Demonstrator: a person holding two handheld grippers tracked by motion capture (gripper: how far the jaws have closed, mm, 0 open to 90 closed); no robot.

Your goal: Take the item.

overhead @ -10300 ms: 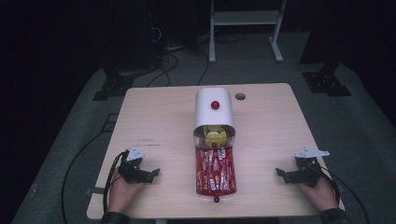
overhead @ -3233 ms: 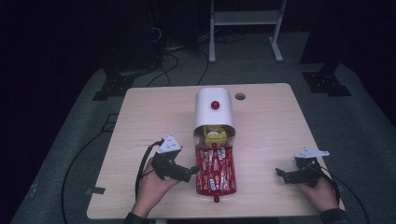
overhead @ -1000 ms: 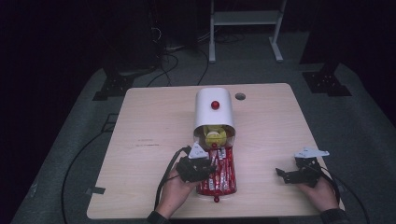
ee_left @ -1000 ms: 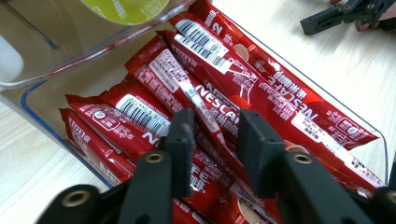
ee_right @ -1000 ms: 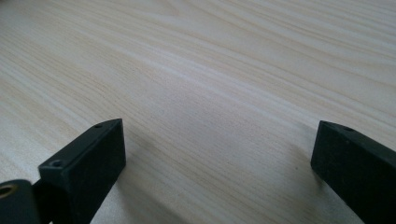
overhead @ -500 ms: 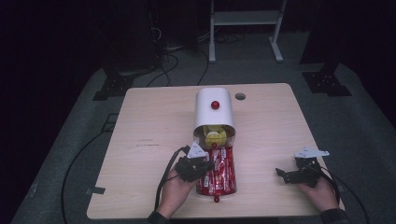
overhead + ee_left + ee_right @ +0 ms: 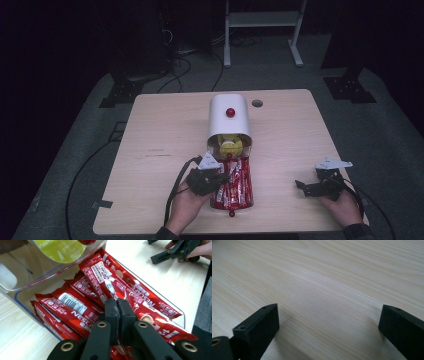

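A clear tray [image 7: 215, 202] [image 7: 25, 310] full of red Nescafé sachets [image 7: 235, 185] [image 7: 75, 306] sticks out from the front of a white dispenser [image 7: 229, 117]. My left gripper [image 7: 225, 176] [image 7: 116, 301] reaches over the tray from its left side. Its jaws are shut on the end of one red sachet [image 7: 101, 272] that lies on top of the pile. My right gripper [image 7: 300, 186] [image 7: 328, 320] rests open on the bare table near the front right edge, with nothing between its fingers. It appears in the left gripper view as well, where the right gripper [image 7: 175, 252] sits at the top right.
Above the tray a clear drawer [image 7: 37, 270] holds yellow-green pods [image 7: 231, 147] [image 7: 60, 247]. The dispenser has a red knob [image 7: 230, 112], and the tray has one at its front [image 7: 231, 214]. A round hole [image 7: 257, 103] lies in the table's far side. Cables trail off the left front edge.
My left hand has come from the table's front left to the sachet tray. Over the last second it barely shifts. The right hand has stayed where it was.
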